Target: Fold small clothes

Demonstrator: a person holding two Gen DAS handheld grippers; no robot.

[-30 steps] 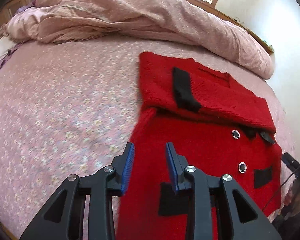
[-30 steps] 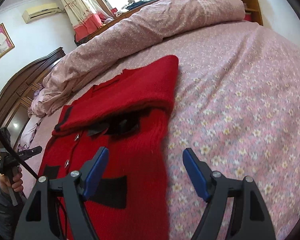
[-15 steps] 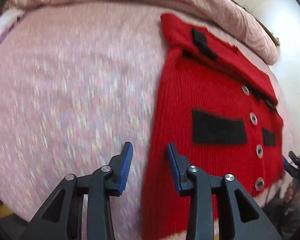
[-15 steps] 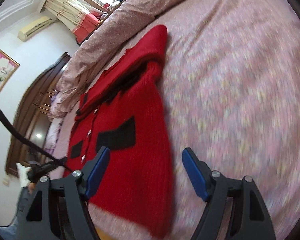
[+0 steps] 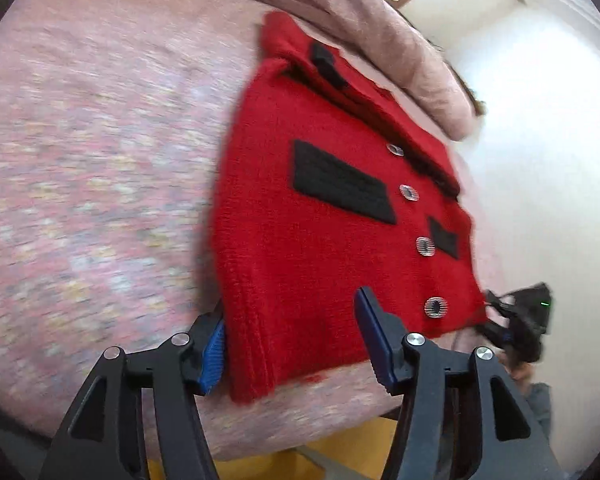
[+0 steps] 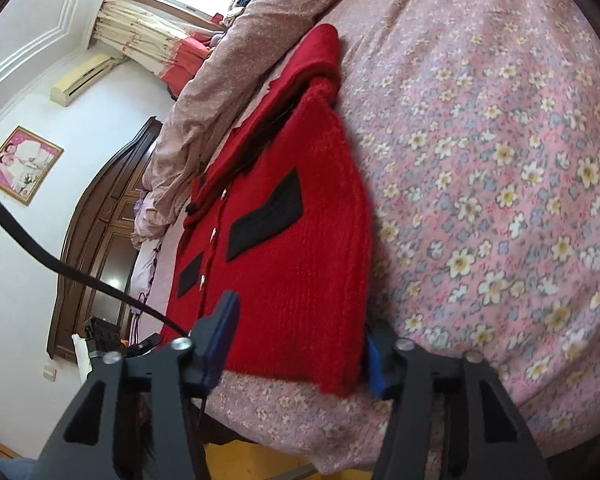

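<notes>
A small red knitted cardigan (image 5: 328, 240) with black pocket patches and round buttons lies flat on the pink floral bed sheet (image 5: 92, 184), sleeves folded across its top. My left gripper (image 5: 290, 344) is open, its jaws straddling the near left hem corner. In the right wrist view the cardigan (image 6: 300, 264) lies with its hem toward me. My right gripper (image 6: 298, 344) is open, its jaws straddling the near right hem corner. Neither gripper is closed on the cloth.
A rumpled pink quilt (image 5: 340, 4) lies along the bed's far side, also seen in the right wrist view (image 6: 260, 40). The bed's near edge (image 6: 340, 432) drops to a yellow floor. A dark wooden wardrobe (image 6: 100, 232) stands at the left, and a black cable (image 6: 72, 272) hangs there.
Both grippers have drawn back from the cardigan's middle down to its hem at the bed's near edge. The left jaws have opened wider. The cardigan has not moved.
</notes>
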